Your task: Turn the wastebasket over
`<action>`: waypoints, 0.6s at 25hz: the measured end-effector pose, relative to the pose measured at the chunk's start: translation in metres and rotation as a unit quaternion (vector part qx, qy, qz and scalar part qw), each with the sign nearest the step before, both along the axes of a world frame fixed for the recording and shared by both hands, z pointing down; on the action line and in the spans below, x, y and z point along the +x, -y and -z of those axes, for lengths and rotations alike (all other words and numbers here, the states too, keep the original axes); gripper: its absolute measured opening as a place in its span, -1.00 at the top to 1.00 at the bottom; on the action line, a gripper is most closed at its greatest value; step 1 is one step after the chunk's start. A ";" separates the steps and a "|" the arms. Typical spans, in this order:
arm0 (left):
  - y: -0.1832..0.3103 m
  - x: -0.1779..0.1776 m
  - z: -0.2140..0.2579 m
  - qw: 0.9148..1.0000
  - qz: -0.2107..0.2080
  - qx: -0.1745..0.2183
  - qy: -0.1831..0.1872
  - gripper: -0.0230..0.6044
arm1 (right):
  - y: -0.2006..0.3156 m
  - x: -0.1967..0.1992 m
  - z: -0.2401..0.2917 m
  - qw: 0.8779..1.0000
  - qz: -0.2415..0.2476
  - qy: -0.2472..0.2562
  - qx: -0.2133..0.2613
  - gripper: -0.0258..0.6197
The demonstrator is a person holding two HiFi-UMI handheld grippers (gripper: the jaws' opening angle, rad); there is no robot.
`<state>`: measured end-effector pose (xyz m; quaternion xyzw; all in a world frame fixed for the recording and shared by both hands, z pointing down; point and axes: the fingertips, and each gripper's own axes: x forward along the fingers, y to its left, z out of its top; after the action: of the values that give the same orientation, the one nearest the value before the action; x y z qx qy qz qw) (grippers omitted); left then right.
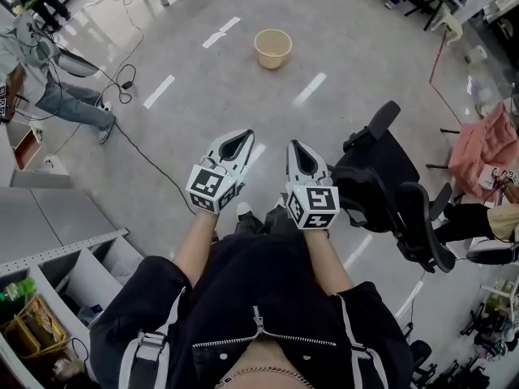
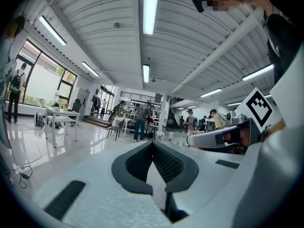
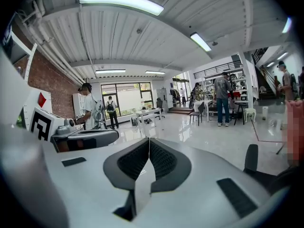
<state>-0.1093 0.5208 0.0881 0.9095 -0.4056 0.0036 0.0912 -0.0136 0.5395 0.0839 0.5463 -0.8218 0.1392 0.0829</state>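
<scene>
A cream wastebasket (image 1: 273, 48) stands upright on the grey floor far ahead of me, its open mouth facing up. It shows only in the head view. My left gripper (image 1: 244, 137) and right gripper (image 1: 293, 146) are held side by side in front of my body, well short of the basket. Both are shut with nothing between the jaws. In the left gripper view the left gripper (image 2: 152, 142) points level across the room. The right gripper (image 3: 149, 139) tips slightly downward in its own view.
A black office chair (image 1: 389, 189) stands close on my right. A person (image 1: 49, 79) stands at the far left, with cables (image 1: 130, 140) trailing over the floor. Grey shelving (image 1: 65, 258) is at my lower left. White tape strips (image 1: 159, 91) mark the floor near the basket.
</scene>
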 end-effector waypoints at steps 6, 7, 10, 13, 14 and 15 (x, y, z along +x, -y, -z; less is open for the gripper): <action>0.015 0.010 -0.009 1.000 0.001 -0.011 -0.002 0.91 | 0.014 0.012 -0.004 1.000 -0.001 0.001 -0.007 0.89; 0.019 0.012 -0.010 1.000 0.001 -0.011 -0.001 0.91 | 0.019 0.014 -0.006 1.000 0.000 0.003 -0.008 0.89; 0.035 0.016 -0.012 1.000 0.005 -0.007 0.009 0.91 | 0.040 0.016 -0.012 1.000 0.006 0.010 -0.010 0.89; 0.061 0.016 -0.010 1.000 0.015 -0.007 0.012 0.91 | 0.068 0.014 -0.013 1.000 0.016 0.015 -0.011 0.88; 0.071 0.016 -0.009 1.000 0.016 -0.006 0.014 0.91 | 0.079 0.014 -0.013 1.000 0.020 0.015 -0.010 0.89; 0.081 0.017 -0.009 1.000 0.017 -0.005 0.016 0.91 | 0.090 0.014 -0.012 1.000 0.023 0.014 -0.009 0.89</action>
<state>-0.0928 0.4394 0.0967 0.9019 -0.4222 0.0190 0.0894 0.0000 0.4500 0.0954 0.5243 -0.8340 0.1523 0.0793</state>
